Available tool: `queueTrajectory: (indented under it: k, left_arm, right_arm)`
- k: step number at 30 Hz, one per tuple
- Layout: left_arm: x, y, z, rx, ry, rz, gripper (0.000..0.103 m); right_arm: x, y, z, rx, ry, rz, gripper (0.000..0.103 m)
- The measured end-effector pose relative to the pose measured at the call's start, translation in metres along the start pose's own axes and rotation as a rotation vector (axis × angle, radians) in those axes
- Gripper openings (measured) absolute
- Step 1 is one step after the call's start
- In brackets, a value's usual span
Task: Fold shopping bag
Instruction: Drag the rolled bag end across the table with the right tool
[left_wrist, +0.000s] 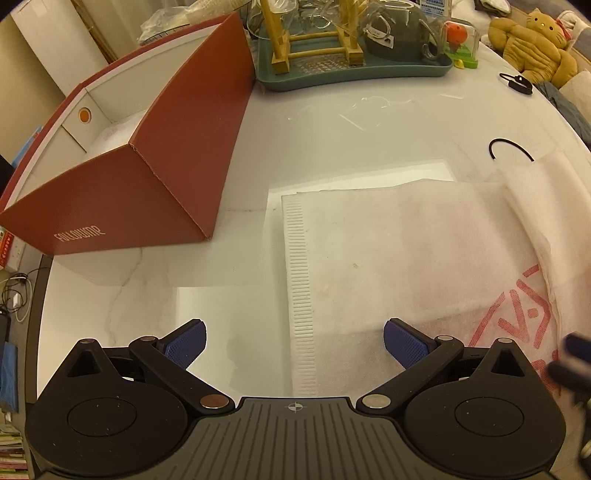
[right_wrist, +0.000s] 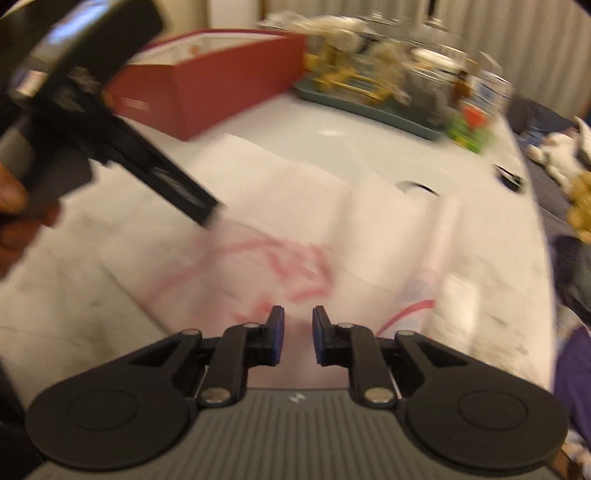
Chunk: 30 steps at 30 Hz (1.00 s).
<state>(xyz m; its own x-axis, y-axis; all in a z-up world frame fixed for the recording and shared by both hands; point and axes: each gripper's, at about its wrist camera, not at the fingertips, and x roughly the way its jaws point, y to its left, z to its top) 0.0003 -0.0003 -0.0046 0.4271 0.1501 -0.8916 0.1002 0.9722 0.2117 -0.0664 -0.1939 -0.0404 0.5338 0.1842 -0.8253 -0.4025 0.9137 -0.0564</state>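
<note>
The white non-woven shopping bag (left_wrist: 399, 258) with a red printed logo (left_wrist: 524, 314) lies flat on the white table, a ribbed seam along its left edge and a layer folded over on its right side. My left gripper (left_wrist: 295, 343) hovers low over the bag's near left corner, open wide, nothing between its blue pads. The blurred right wrist view shows the bag (right_wrist: 295, 229) spread ahead. My right gripper (right_wrist: 298, 332) is over its near edge, the fingers a narrow gap apart with nothing visibly pinched. The left gripper (right_wrist: 199, 210) points down at the bag from the upper left.
A red open box (left_wrist: 155, 177) stands left of the bag. A teal tray (left_wrist: 354, 70) with a wooden rack and glassware sits at the back. A black cord (left_wrist: 511, 147) lies just beyond the bag. A plush toy (left_wrist: 532, 44) sits at the far right.
</note>
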Motion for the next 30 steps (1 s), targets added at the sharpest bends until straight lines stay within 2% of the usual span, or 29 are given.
queueTrajectory:
  k: [2,6,9,10,11,12,13,16,18,20,21,22,24,28,29,30]
  left_arm:
    - [0.002,-0.001,0.001,-0.003,-0.001,-0.002,0.103]
    - [0.009,-0.005,0.0,-0.006,-0.005,-0.007,0.103]
    - [0.007,-0.009,-0.003,-0.003,-0.003,-0.007,0.103]
    - [0.008,-0.012,-0.005,-0.005,-0.004,-0.007,0.103]
    - [0.01,-0.015,-0.007,-0.008,-0.005,-0.008,0.103]
    - [0.011,-0.017,-0.007,-0.01,-0.004,-0.008,0.103]
    - [0.012,-0.018,-0.007,-0.012,-0.004,-0.009,0.103]
    - [0.024,-0.012,0.003,-0.009,0.0,-0.015,0.103]
    - [0.019,-0.006,0.003,-0.003,0.002,-0.023,0.103]
    - [0.016,-0.002,0.002,0.002,0.004,-0.037,0.103]
    - [0.016,-0.001,0.002,0.006,0.006,-0.045,0.103]
    - [0.015,0.002,0.001,0.01,0.006,-0.054,0.103]
    - [0.014,0.005,0.0,0.018,0.005,-0.069,0.103]
    - [0.011,0.013,-0.004,0.041,0.001,-0.1,0.103]
    - [0.01,0.016,-0.004,0.048,0.003,-0.108,0.103]
    - [0.008,0.019,-0.005,0.055,0.006,-0.116,0.103]
  right_arm:
    - [-0.004,-0.022,-0.011,0.074,0.018,-0.062,0.016]
    - [-0.015,-0.058,-0.024,0.215,0.026,-0.129,0.014]
    - [-0.034,-0.06,-0.024,0.225,-0.045,-0.226,0.02]
    - [-0.039,-0.057,-0.022,0.214,-0.076,-0.214,0.028]
    - [-0.043,-0.053,-0.019,0.201,-0.107,-0.198,0.049]
    - [-0.047,-0.05,-0.017,0.188,-0.139,-0.183,0.058]
    - [-0.045,-0.048,-0.016,0.187,-0.131,-0.185,0.062]
    - [-0.036,-0.044,-0.015,0.186,-0.095,-0.198,0.061]
    - [-0.03,-0.041,-0.014,0.185,-0.071,-0.206,0.058]
    - [-0.024,-0.039,-0.012,0.184,-0.047,-0.214,0.041]
    - [-0.021,-0.037,-0.012,0.184,-0.035,-0.218,0.031]
    - [-0.018,-0.036,-0.011,0.184,-0.023,-0.222,0.0]
    - [-0.012,-0.033,-0.01,0.183,0.001,-0.231,0.0]
    - [-0.058,-0.073,-0.013,0.38,-0.094,-0.531,0.001]
    - [-0.07,-0.079,-0.014,0.415,-0.121,-0.606,0.005]
    - [-0.079,-0.08,-0.015,0.428,-0.146,-0.634,0.009]
